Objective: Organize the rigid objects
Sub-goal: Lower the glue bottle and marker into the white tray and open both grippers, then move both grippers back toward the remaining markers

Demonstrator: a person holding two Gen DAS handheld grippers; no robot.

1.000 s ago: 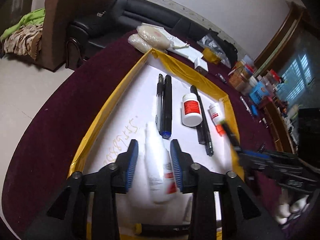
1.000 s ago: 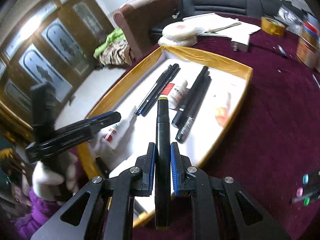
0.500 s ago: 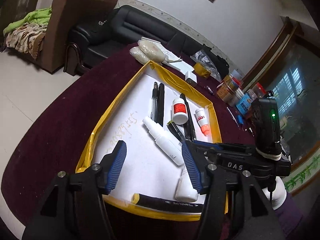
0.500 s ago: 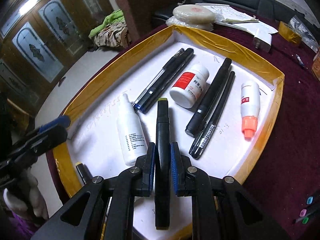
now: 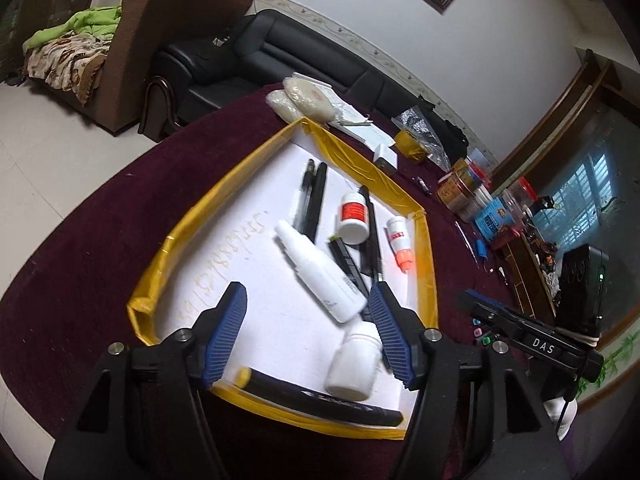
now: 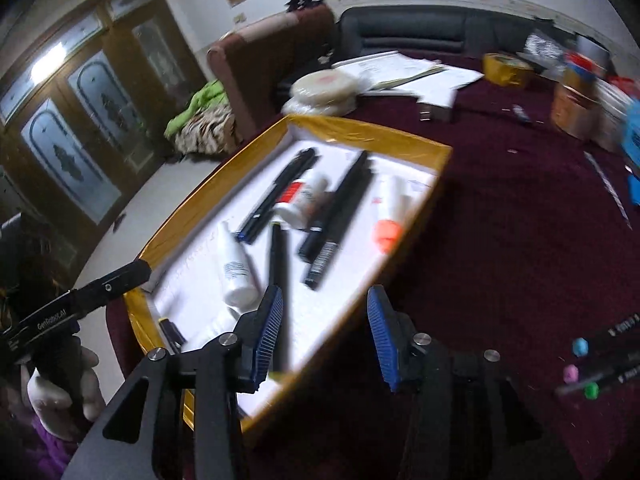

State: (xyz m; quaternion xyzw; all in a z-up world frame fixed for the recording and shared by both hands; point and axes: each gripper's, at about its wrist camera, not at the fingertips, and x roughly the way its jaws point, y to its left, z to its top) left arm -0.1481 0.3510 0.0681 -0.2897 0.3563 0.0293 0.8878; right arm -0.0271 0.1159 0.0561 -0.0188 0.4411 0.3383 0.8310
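Observation:
A yellow-rimmed white tray on the maroon table holds pens and bottles. A tall white bottle lies tilted at its middle. A black yellow-tipped marker lies beside it. A small white bottle and a black marker lie at the near edge. A red-labelled bottle, an orange-capped bottle and black pens lie farther back. My left gripper is open and empty above the near edge. My right gripper is open and empty beside the tray's right rim.
Coloured-cap markers lie on the cloth to the right. Jars and boxes, a tape roll, papers and wrapped discs crowd the far table. A black sofa and brown armchair stand behind.
My right gripper has opened and let the black yellow-tipped marker go in the tray, then drawn back to the right. My left gripper, open since releasing the tall white bottle, has pulled back farther.

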